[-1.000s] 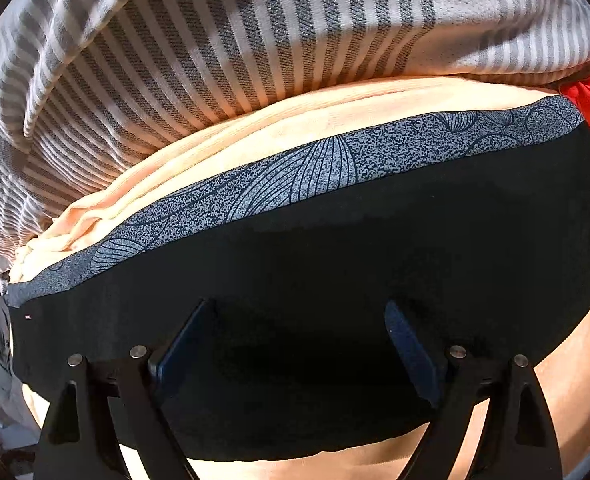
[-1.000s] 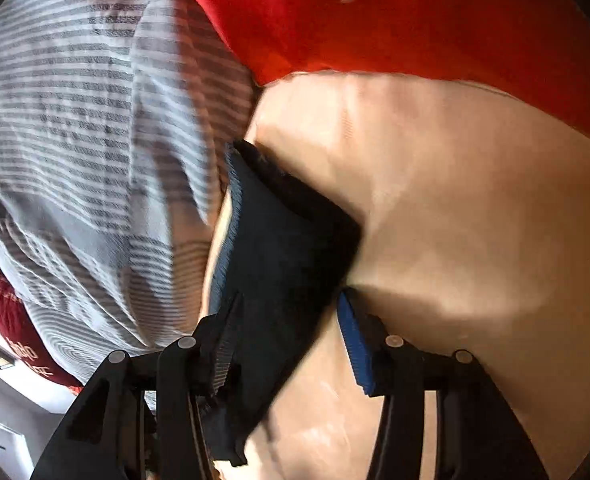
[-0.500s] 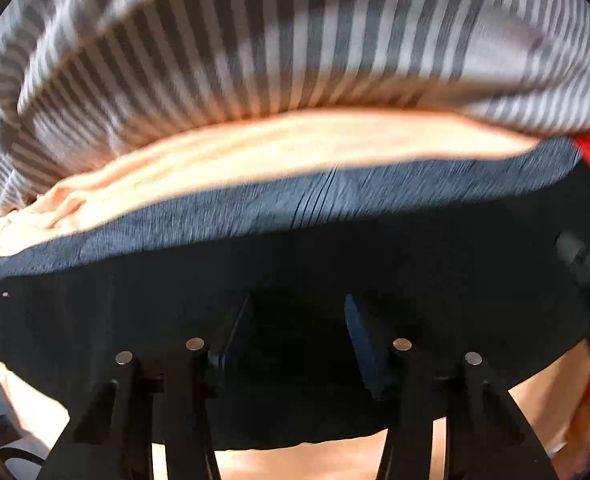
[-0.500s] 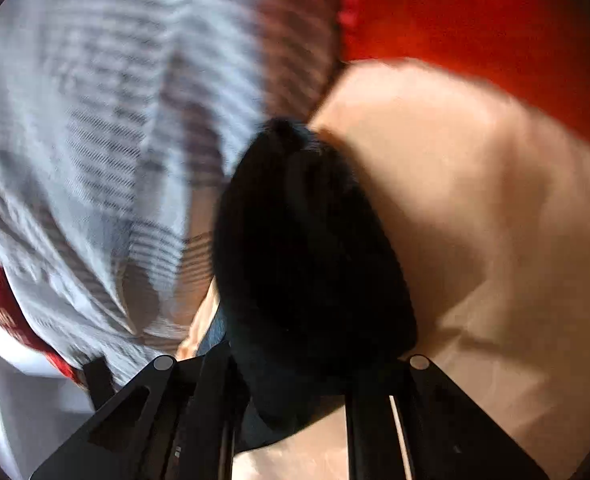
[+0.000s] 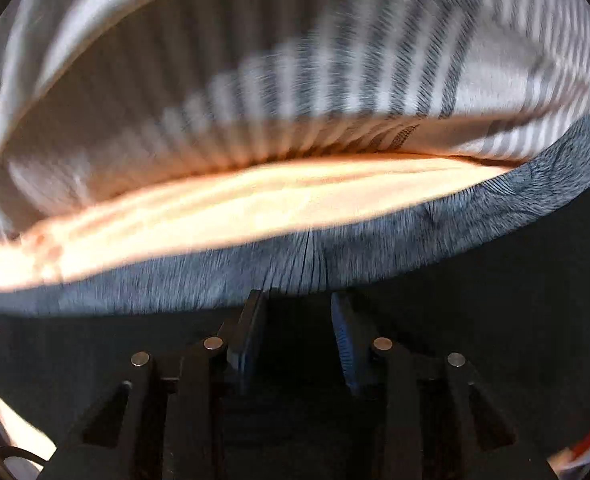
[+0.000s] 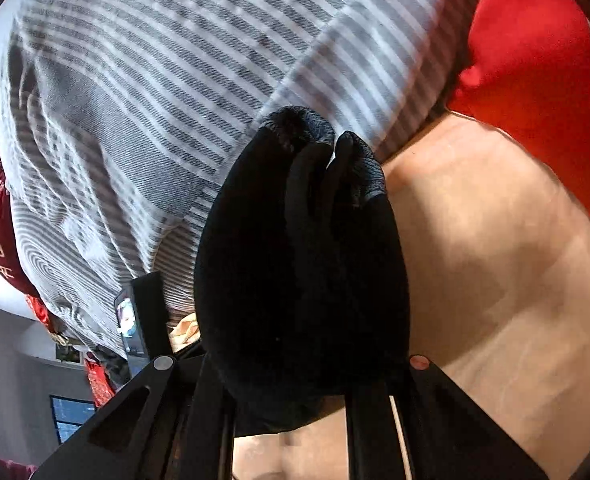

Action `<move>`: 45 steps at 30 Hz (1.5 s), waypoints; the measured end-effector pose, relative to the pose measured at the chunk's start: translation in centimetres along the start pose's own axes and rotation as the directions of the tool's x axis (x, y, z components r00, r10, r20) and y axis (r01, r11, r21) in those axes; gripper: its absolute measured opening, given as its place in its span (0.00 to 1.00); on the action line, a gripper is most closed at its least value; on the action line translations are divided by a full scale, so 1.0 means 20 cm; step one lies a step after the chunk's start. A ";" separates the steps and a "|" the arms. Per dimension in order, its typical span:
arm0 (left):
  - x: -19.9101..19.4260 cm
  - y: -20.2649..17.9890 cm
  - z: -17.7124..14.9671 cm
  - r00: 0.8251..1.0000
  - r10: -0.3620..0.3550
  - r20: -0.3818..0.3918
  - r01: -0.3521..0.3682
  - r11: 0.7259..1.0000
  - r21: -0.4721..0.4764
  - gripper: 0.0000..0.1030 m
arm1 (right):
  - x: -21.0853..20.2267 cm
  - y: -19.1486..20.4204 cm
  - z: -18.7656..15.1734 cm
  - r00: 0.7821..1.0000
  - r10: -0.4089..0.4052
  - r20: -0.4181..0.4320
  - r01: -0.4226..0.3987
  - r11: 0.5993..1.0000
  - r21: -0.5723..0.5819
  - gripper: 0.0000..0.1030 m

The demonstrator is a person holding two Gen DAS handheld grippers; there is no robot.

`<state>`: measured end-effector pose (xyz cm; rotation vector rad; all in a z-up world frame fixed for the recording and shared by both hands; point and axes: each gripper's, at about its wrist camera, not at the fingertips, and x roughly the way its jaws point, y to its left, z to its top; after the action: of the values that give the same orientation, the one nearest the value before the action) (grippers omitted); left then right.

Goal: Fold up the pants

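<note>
Pants (image 6: 303, 264) bulge out ahead of the right gripper (image 6: 295, 384), a thick black wad pinched between jaws pressed nearly together; the cloth hides the pads, and the grey patterned waistband (image 6: 359, 172) curls over at the far tip of the bunch. Under the left gripper (image 5: 295, 332) the same garment lies spread flat, black fabric filling the gap between the jaws and its waistband (image 5: 375, 252) just beyond the fingertips. Those jaws are closing with cloth between them; the frame is blurred, so I cannot tell whether the blue pads (image 5: 341, 344) bite yet. Beyond the waistband lie a peach cloth (image 5: 215, 216) and then a striped cloth (image 5: 295, 100); a red cloth (image 6: 535, 60) sits far right of the right jaws.

The fabric looks light, soft and limp: it will sag and slide wherever unsupported. Probably best held at the firmer waistband, one grip toward each end, keeping the edge taut.
</note>
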<state>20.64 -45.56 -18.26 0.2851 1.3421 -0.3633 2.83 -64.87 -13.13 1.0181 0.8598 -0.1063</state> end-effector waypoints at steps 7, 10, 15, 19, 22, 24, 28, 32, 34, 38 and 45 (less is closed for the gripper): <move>-0.04 -0.01 -0.34 1.000 -0.018 0.002 0.017 0.999 0.029 0.36 | 0.04 0.13 -0.03 0.999 -0.024 -0.023 0.023 0.999 -0.050 0.12; -0.06 -0.03 -0.35 1.000 0.005 0.021 -0.006 0.999 0.050 0.36 | 0.06 0.23 -0.03 0.999 -0.050 -0.010 0.049 0.994 -0.100 0.12; -0.17 0.22 -0.34 0.995 -0.101 -0.026 0.099 0.994 -0.050 0.36 | 0.08 0.48 -0.09 0.995 -0.102 0.016 0.103 0.966 -0.236 0.12; -0.29 0.48 -0.41 0.995 -0.096 -0.009 0.095 0.991 -0.095 0.36 | 0.15 0.74 -0.19 0.986 -0.165 0.037 0.168 0.915 -0.367 0.12; -0.36 0.71 -0.48 0.997 -0.078 -0.019 0.075 0.987 -0.141 0.36 | 0.26 0.93 -0.32 0.973 -0.222 0.060 0.224 0.855 -0.469 0.12; -0.39 0.86 -0.52 0.998 -0.062 -0.023 0.057 0.983 -0.172 0.36 | 0.36 1.07 -0.43 0.961 -0.265 0.080 0.266 0.802 -0.535 0.13; -0.45 1.16 -0.64 0.999 -0.002 -0.037 -0.006 0.974 -0.229 0.36 | 0.67 1.27 -0.71 0.933 -0.349 0.089 0.324 0.704 -0.633 0.14; -0.42 1.52 -0.86 0.997 0.039 -0.064 -0.056 0.957 -0.285 0.36 | 1.02 1.36 -0.98 0.884 -0.460 0.086 0.374 0.583 -0.722 0.15; -0.43 1.69 -0.94 0.996 0.051 -0.073 -0.071 0.946 -0.317 0.36 | 1.18 1.35 -1.13 0.845 -0.526 0.094 0.403 0.512 -0.759 0.17; -0.36 1.84 -1.02 0.995 0.076 -0.064 -0.094 0.931 -0.352 0.68 | 1.33 1.34 -1.28 0.781 -0.599 0.177 0.484 0.402 -0.777 0.26; -0.36 1.93 -0.98 0.997 0.050 -0.066 -0.070 0.932 -0.357 0.68 | 1.17 1.50 -1.49 0.851 -0.507 0.140 0.353 0.352 -0.867 0.67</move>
<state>17.72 -1.85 -15.50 0.0296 1.4228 -0.0536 15.07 -18.09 -14.88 -0.2343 1.1320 -0.0191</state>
